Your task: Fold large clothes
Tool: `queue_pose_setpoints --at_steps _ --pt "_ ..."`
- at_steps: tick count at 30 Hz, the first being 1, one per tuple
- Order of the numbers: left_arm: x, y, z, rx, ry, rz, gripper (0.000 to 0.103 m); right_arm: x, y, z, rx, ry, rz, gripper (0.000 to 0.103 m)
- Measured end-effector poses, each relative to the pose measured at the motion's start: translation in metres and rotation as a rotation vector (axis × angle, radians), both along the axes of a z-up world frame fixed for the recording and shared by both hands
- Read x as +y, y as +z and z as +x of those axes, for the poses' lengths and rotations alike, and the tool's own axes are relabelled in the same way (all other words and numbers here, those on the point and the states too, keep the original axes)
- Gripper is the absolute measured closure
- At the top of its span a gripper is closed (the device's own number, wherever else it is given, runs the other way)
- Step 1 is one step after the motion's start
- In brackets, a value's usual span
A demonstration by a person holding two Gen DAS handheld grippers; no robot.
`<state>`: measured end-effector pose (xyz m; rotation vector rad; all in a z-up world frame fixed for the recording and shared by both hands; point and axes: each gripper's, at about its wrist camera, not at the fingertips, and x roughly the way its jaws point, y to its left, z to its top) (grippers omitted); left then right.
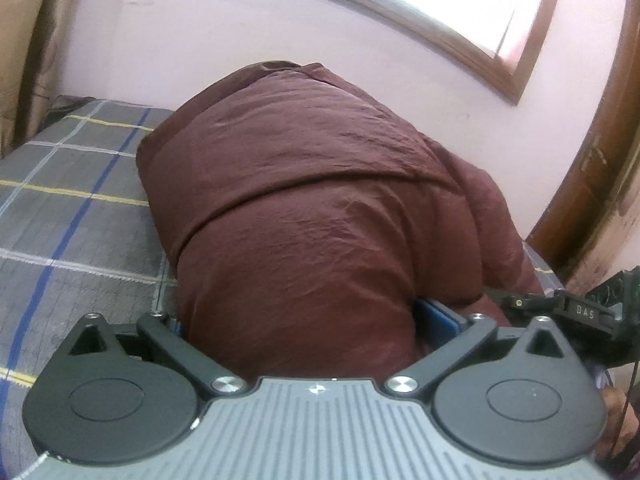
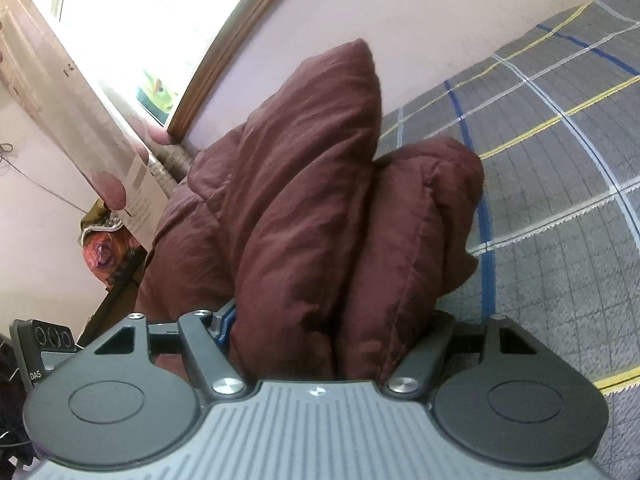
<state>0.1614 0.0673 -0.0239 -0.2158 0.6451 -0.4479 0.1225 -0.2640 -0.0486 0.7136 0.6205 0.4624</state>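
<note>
Near — my left gripper (image 1: 316, 320) and right gripper (image 2: 320, 328) each straddle the folded maroon jacket (image 1: 312, 200); can't tell if clamped or let go. Jacket sits on the plaid bedsheet (image 1: 80, 208) by the far wall — I'd lower evenly, release together.

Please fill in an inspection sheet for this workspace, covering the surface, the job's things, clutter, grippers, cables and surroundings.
Surface: bed with grey plaid cover.
Job's things: maroon padded jacket, bunched in thick folds, partly lifted.
Clutter: nothing seen on the bed.
Grippers: left gripper has the jacket bulk between wide jaws; right gripper has folds between its jaws; pad contact hidden.
Cables: thin wire against the wall.
Surroundings: pink wall, wooden window frame, curtain.
</note>
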Motion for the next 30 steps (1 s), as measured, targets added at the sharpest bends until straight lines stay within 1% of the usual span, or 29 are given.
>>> queue_pose_setpoints --at_steps 1,3,6,10,12,13,15,18,19,20,22,24,26,30 --pt "0.001 0.0 -0.001 -0.001 0.005 -0.001 0.0 -0.001 -0.002 -0.001 0.001 -0.003 0.007 0.026" --pt "0.002 0.0 -0.005 -0.008 0.02 -0.001 0.0 -0.003 -0.007 -0.002 0.004 -0.01 0.04 0.025" --pt "0.001 0.002 -0.012 -0.025 0.047 0.008 0.0 -0.008 -0.012 -0.005 0.012 -0.025 0.077 0.019" --pt "0.0 0.006 -0.021 -0.048 0.089 0.026 0.0 -0.013 -0.014 -0.011 0.005 -0.033 0.084 0.019" --pt "-0.003 0.009 -0.027 -0.073 0.11 0.051 0.0 -0.013 -0.014 -0.014 -0.002 -0.039 0.074 0.018" --pt "-0.004 0.01 -0.031 -0.092 0.121 0.07 0.0 -0.014 -0.013 -0.016 -0.006 -0.043 0.067 0.018" --pt "-0.011 0.015 -0.039 -0.145 0.14 0.134 0.0 -0.012 -0.011 -0.021 -0.015 -0.053 0.033 0.018" --pt "-0.028 0.025 -0.054 -0.258 0.188 0.28 0.0 -0.009 -0.007 -0.025 -0.025 -0.062 -0.05 0.016" --pt "-0.032 0.026 -0.056 -0.275 0.191 0.313 0.0 -0.008 -0.007 -0.026 -0.022 -0.066 -0.065 0.014" --pt "-0.036 0.028 -0.057 -0.275 0.186 0.326 0.0 -0.007 -0.007 -0.026 -0.016 -0.068 -0.077 0.012" --pt "-0.035 0.029 -0.056 -0.253 0.175 0.308 0.0 -0.006 -0.011 -0.027 -0.002 -0.081 -0.096 0.008" --pt "-0.034 0.029 -0.055 -0.236 0.183 0.299 0.0 -0.006 -0.016 -0.026 0.02 -0.087 -0.086 0.006" --pt "-0.033 0.029 -0.055 -0.226 0.185 0.301 0.0 -0.005 -0.017 -0.029 0.018 -0.091 -0.097 0.005" --pt "-0.035 0.031 -0.061 -0.235 0.198 0.338 0.0 -0.001 -0.013 -0.032 0.014 -0.107 -0.135 0.002"
